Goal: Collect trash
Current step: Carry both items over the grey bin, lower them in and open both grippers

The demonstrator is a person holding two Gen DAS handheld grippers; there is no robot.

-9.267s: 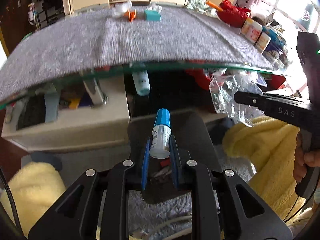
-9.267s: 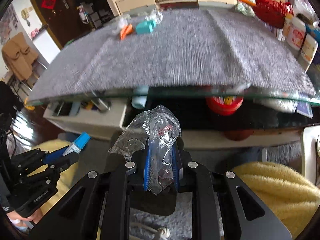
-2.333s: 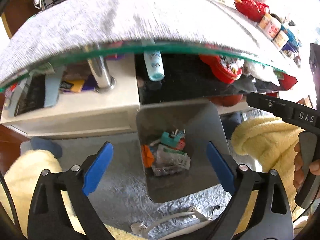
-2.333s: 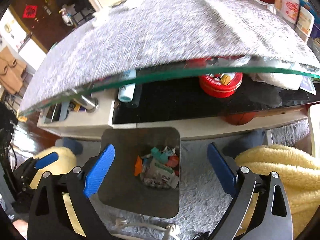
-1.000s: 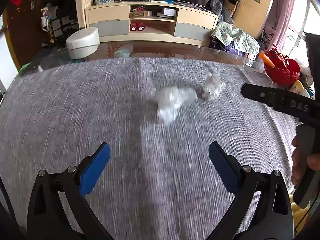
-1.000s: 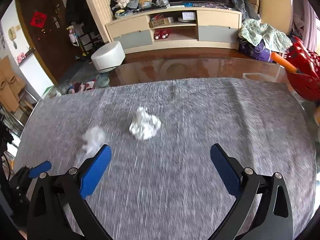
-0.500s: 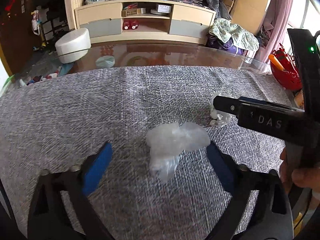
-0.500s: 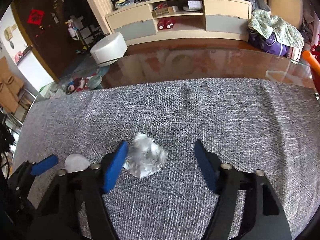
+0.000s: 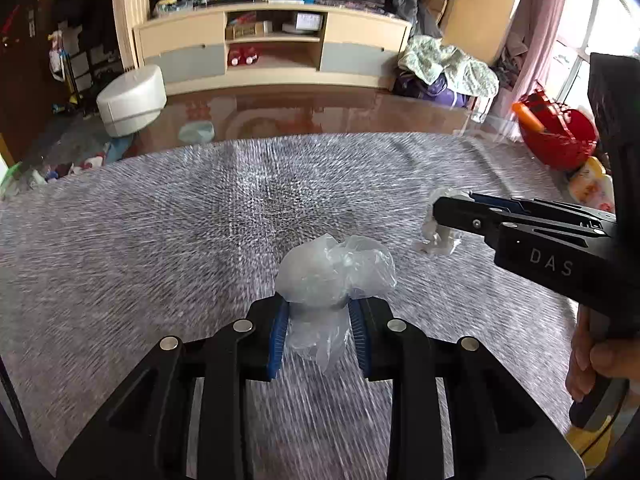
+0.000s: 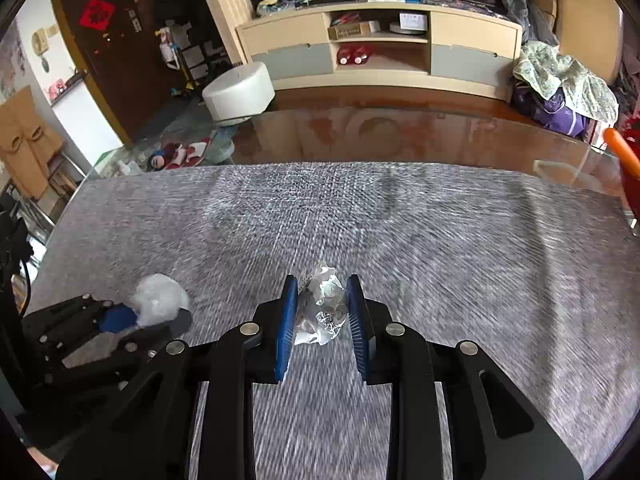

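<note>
While both fingers close on wads, grey cloth [image 10: 460,240] spreads bare beyond.

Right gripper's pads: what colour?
Blue, ribbed; the pads show best in the right wrist view, closing on the paper wad.

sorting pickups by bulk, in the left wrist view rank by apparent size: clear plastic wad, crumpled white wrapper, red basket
1. clear plastic wad, though nearest the camera
2. red basket, farther off and partly hidden, so unsure
3. crumpled white wrapper

grey table cover [image 9: 160,248] motion-blurred, red basket [image 9: 560,136] cut by gripper body
</note>
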